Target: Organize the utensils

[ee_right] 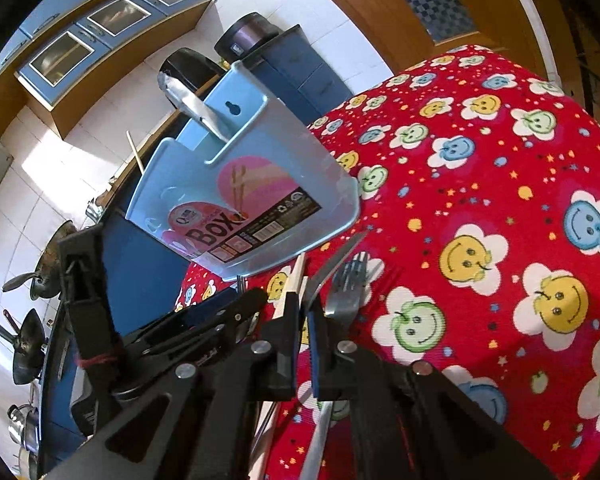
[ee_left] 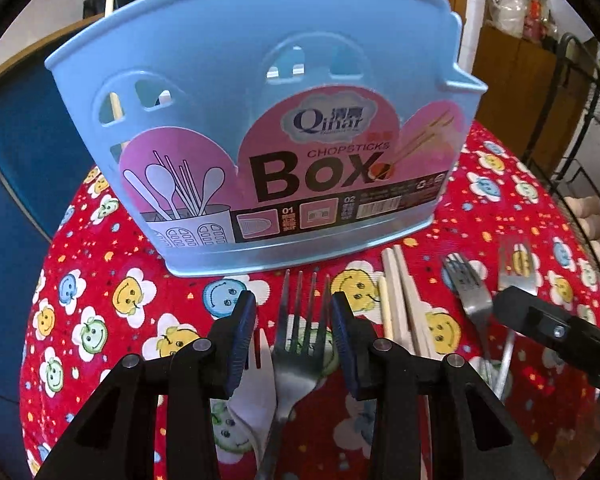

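A light blue chopsticks box (ee_left: 260, 120) stands on the red smiley tablecloth (ee_left: 100, 300); it also shows in the right wrist view (ee_right: 260, 184). My left gripper (ee_left: 294, 316) is open, its pads on either side of a steel fork (ee_left: 300, 344) lying on the cloth. A white plastic utensil (ee_left: 256, 392) lies beside that fork. Wooden chopsticks (ee_left: 404, 304) and two more forks (ee_left: 470, 292) lie to the right. My right gripper (ee_right: 304, 320) is shut on a knife (ee_right: 332, 262), blade pointing forward, next to a fork (ee_right: 346, 288).
A chopstick (ee_right: 134, 152) and a metal utensil (ee_right: 196, 108) stand in the box. A black wire rack (ee_left: 572, 128) is at the right of the table. Blue cabinets (ee_right: 140, 264), pans and appliances lie beyond the table edge.
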Tool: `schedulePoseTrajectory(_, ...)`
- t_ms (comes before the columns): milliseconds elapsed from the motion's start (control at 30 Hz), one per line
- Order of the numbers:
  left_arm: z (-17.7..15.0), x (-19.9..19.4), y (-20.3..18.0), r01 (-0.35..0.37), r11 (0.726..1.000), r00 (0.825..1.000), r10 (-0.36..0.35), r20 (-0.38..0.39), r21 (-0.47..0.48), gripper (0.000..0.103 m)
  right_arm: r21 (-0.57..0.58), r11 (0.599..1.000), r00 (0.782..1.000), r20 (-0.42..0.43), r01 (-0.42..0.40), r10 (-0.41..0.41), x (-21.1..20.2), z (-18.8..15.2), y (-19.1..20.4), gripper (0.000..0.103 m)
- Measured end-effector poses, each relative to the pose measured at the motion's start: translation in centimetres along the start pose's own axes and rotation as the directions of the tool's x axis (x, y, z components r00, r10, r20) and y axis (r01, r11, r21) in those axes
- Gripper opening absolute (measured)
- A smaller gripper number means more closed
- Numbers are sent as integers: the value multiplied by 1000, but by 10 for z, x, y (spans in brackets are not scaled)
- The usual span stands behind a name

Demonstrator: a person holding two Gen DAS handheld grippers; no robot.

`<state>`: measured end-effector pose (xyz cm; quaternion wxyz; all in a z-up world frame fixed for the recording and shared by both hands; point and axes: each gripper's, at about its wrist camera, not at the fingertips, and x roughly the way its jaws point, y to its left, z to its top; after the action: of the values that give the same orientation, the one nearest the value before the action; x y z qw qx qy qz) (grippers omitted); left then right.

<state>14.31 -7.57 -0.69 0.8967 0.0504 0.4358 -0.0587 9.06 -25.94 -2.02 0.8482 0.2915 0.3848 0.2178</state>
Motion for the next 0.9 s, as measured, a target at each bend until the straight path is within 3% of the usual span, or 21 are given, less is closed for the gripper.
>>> schedulePoseTrajectory(67, -1, 1, -2, -22, 1000, 1000, 22, 9, 2, 39, 4, 1000, 1000, -2, -5, 5, 1, 0, -2, 6)
schedulePoseTrajectory(167, -3, -1, -5, -23, 1000, 1000, 22, 20, 15, 23, 0, 1000, 1000, -3, -11, 11, 1, -1, -2, 6)
schedulePoseTrajectory(300, -7, -11, -7, -5, 1000, 999, 4, 35, 16, 23, -9, 1000, 1000, 0, -10, 10, 0, -2, 0, 6)
schedulePoseTrajectory(500, -9, -34, 11, 98, 994, 993, -94, 74, -51, 23, -18, 1000, 1000, -2, -6, 6, 1, -3, 5, 6)
schedulePoseTrajectory(733, -14, -60, 45, 234, 963, 967, -216, 132, -137, 23, -39, 999, 1000, 1, -4, 4, -1, -4, 14, 6)
schedulePoseTrajectory(900, -24, -78, 59, 268, 949, 955, -239, 177, -166, 23, -61, 998, 1000, 10, -3, 4, -5, -5, 26, 6)
